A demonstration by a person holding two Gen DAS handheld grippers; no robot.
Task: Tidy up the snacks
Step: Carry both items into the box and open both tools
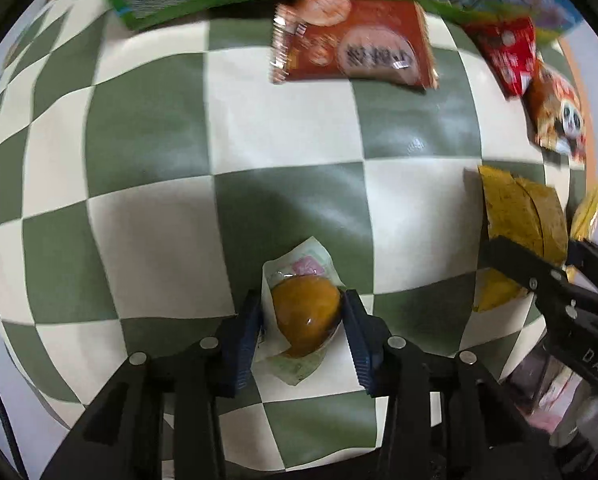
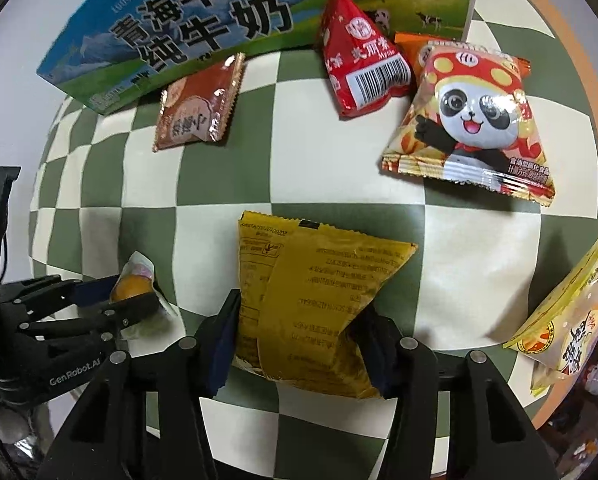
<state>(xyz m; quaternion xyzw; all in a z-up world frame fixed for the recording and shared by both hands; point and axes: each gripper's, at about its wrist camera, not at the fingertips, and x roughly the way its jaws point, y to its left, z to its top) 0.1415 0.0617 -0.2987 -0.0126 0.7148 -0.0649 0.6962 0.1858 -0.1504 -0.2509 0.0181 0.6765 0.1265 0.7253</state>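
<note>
While left fingers (image 1: pixel 302 330) pinch the wrapped bun (image 1: pixel 305 320), right fingers (image 2: pixel 299 344) squeeze the yellow packet (image 2: pixel 315 304).

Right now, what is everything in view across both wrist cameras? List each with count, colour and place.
Tablecloth: one, green and white checks, under everything.
Milk carton: one, blue and green, far edge.
Brown flat packet: one, beside the carton.
Red packet: one, far right.
Panda packet: one, red and gold, next to the red packet.
Pale yellow bag: one, right edge.
Yellow bag: one, between the right claw's fingers.
Wrapped cake: one, orange-brown in clear wrap, in the left claw.
Left claw: black, shut on the cake.
Right claw: black, shut on the yellow bag.
</note>
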